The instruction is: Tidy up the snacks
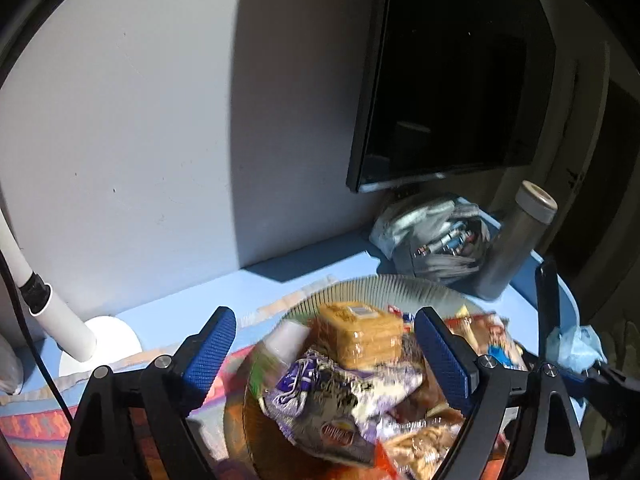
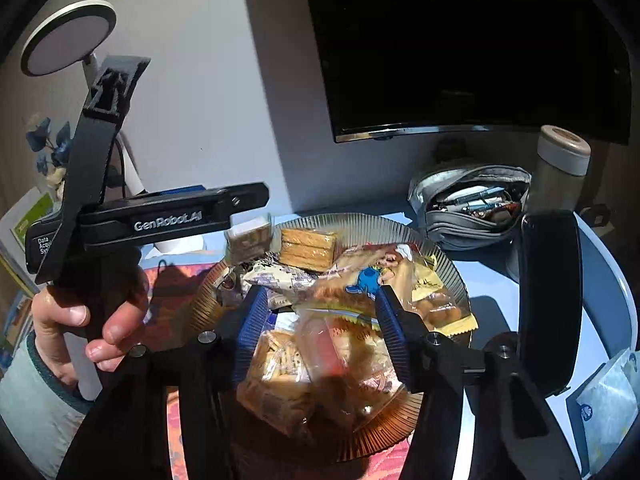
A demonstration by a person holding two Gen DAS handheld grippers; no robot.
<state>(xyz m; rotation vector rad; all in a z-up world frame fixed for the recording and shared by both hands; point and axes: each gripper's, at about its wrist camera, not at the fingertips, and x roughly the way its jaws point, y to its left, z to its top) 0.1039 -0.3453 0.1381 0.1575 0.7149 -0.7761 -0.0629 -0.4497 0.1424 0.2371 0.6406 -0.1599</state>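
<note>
Both tongs, left (image 1: 324, 346) and right (image 2: 320, 328), hang released and empty above the glass plate (image 2: 448, 256) on the worktop (image 1: 280, 280), where the snacks (image 2: 320, 344) are piled together, apparently gathered for tidiness.

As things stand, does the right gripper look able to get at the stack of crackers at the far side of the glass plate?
Probably yes. The right gripper hangs open over the plate, and the cracker stack sits on top of the pile, uncovered. The left gripper hovers just beside it, which might crowd the approach.
</note>
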